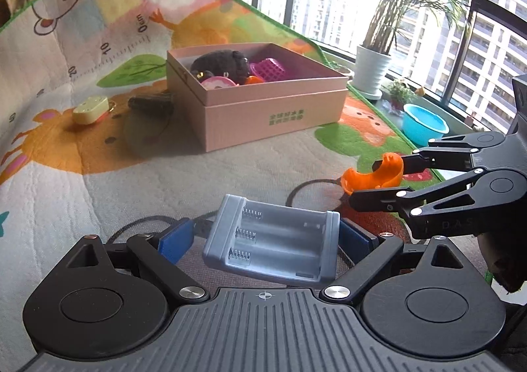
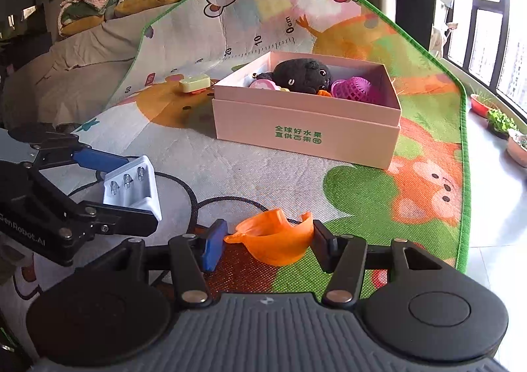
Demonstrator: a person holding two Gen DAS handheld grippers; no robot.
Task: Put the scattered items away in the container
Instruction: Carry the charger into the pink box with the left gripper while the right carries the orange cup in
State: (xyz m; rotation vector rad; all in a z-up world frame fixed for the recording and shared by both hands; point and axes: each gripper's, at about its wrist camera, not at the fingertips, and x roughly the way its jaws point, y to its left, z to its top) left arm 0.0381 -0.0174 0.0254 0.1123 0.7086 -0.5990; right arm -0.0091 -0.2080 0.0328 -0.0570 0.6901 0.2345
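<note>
Pink box (image 2: 306, 128) sat mid-mat (image 2: 230, 168), toward its far edge. Left gripper (image 1: 268, 238) was clenched across the grey battery holder (image 1: 273, 240): rigid, light, gripped at its ends. Right gripper (image 2: 268, 242) pinched the orange plastic shell (image 2: 273, 240): thin, probably flexible, slippery; rim hold.

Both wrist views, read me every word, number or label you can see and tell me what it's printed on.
"全球好水果 直供百果园", green, on the pink box; last character uncertain.
"0cm", "10", "20", "60" along the ruler on the play mat.
"enRobot.AI", cut off, on the left gripper.
"D A S", faint, on the right gripper.
Left-view box text is too blurred.
</note>
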